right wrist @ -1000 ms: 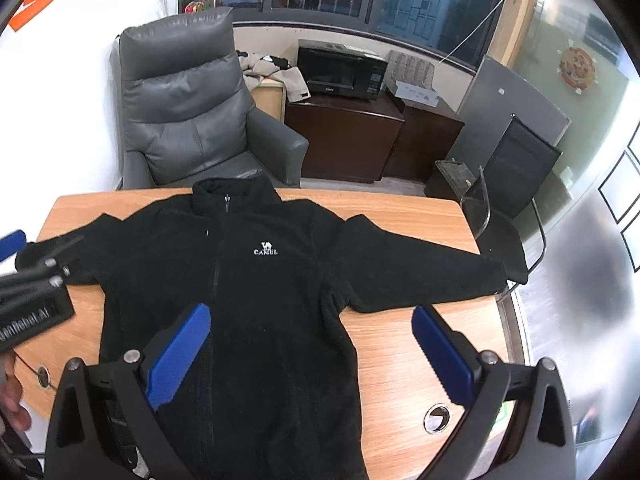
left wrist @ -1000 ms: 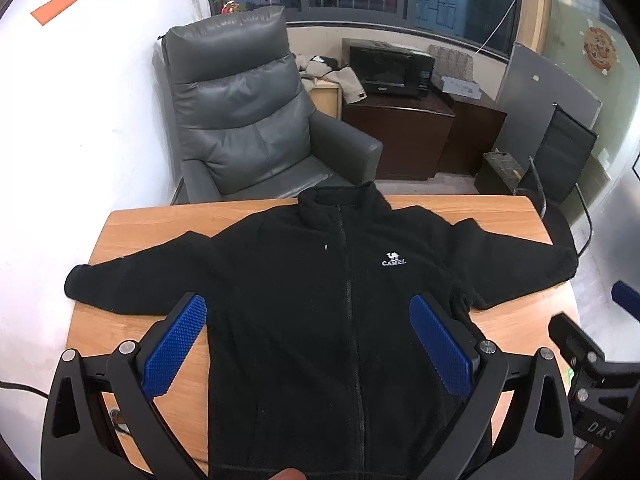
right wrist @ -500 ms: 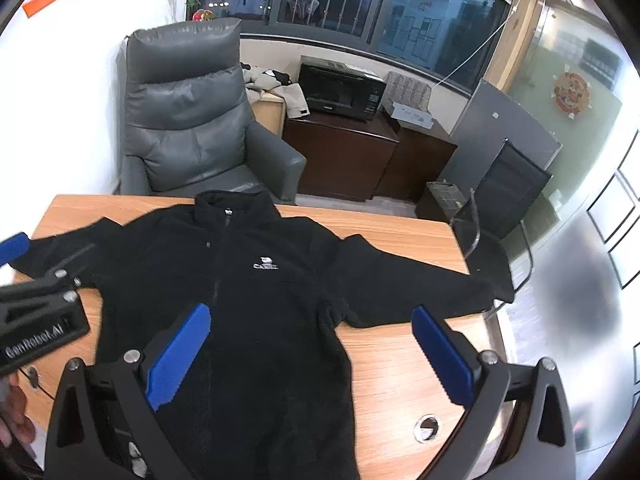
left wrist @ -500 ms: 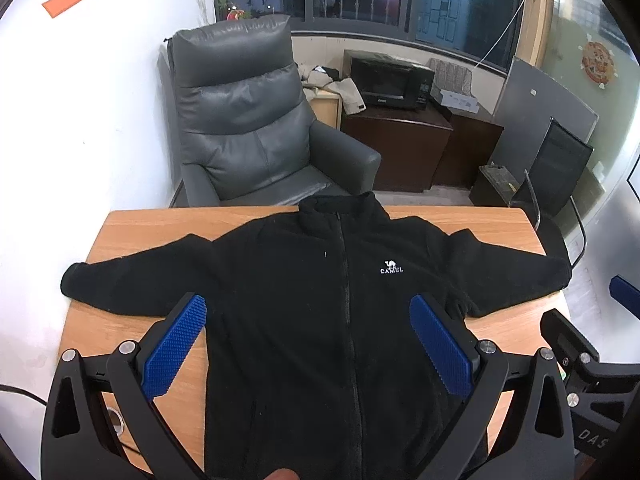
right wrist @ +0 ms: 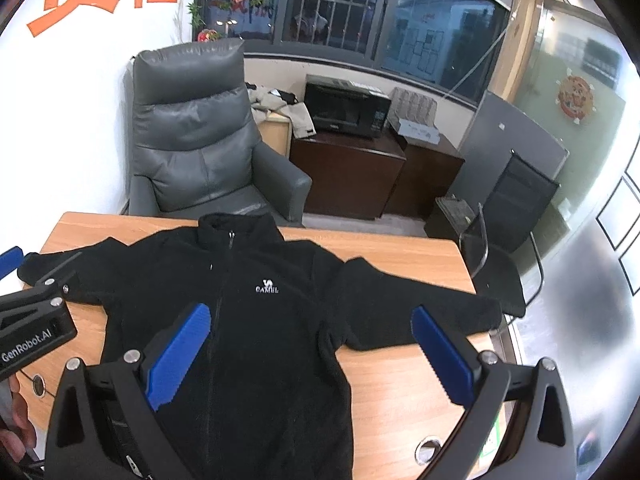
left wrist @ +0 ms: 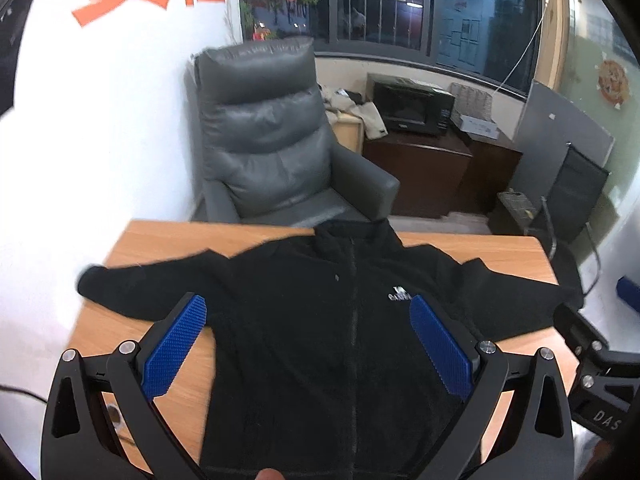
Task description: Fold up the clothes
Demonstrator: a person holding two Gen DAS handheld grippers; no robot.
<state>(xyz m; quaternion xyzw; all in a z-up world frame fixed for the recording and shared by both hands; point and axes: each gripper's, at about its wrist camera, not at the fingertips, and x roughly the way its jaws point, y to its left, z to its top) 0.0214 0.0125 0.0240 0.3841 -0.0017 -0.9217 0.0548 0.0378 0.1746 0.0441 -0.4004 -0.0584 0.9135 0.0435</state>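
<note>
While a black jacket [right wrist: 256, 320] lies flat and zipped on the wooden table [right wrist: 400, 248], its collar reaches the far edge and its sleeves stretch toward the left and right edges, the right cuff hanging past that edge. Both the left gripper [left wrist: 308, 340] and the right gripper [right wrist: 312, 348] hover above it with jaws spread wide, holding nothing. Beyond the far edge stands a grey armchair [right wrist: 200, 140].

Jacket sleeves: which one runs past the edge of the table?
The sleeve on the logo side. Its cuff reaches beyond the table edge beside the black office chair; the other sleeve ends on the wood.
</note>
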